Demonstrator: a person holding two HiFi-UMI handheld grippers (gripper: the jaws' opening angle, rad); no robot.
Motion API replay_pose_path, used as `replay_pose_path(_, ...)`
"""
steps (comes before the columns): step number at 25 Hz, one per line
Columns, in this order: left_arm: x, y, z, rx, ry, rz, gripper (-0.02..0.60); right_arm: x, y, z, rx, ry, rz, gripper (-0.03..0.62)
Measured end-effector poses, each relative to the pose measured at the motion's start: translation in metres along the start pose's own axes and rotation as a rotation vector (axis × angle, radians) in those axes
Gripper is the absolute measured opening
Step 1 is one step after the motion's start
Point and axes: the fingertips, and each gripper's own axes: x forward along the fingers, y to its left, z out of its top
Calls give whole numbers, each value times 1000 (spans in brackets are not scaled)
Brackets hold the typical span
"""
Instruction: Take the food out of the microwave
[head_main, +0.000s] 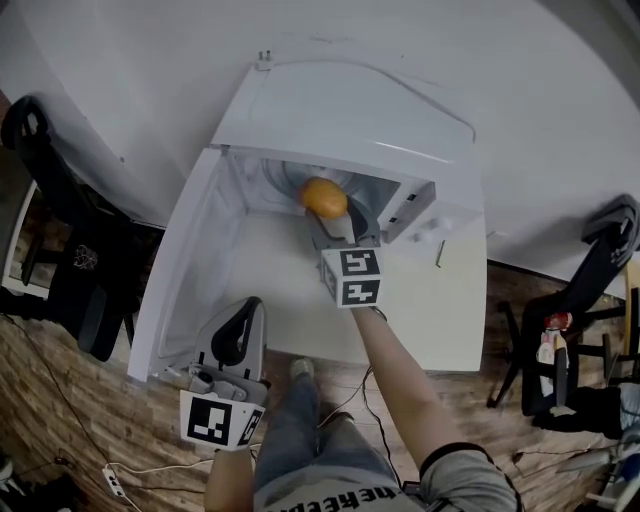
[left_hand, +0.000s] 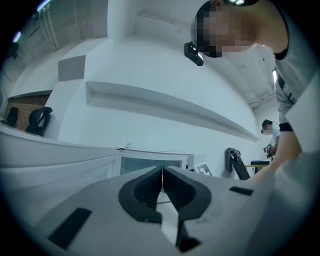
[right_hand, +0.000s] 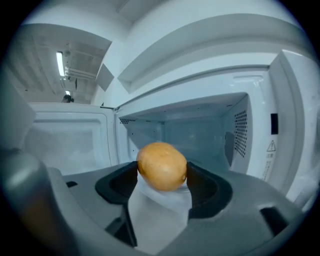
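Before the open microwave, the orange food sits clamped in the right gripper.

Left gripper seen along its own dark fingers, whose tips meet with nothing between them. Straight beyond the fingertips stands the white microwave. A black chair and a person's arm lie to their right, and a long wall ledge runs above.
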Motion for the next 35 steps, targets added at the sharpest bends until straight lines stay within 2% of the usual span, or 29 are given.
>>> replay_pose_path(11,1,-19,12,-2,-17,-25,9,-62,-1,20,9,-67,22,307)
replay_pose_path(18,1,-30,18,-1,-17,-34,9,-103,1,29,-15,-63,34,306)
replay_pose_path(35,1,-68,45,16,-32,-64,9,-216,-21,75,-7,-138,-19,306)
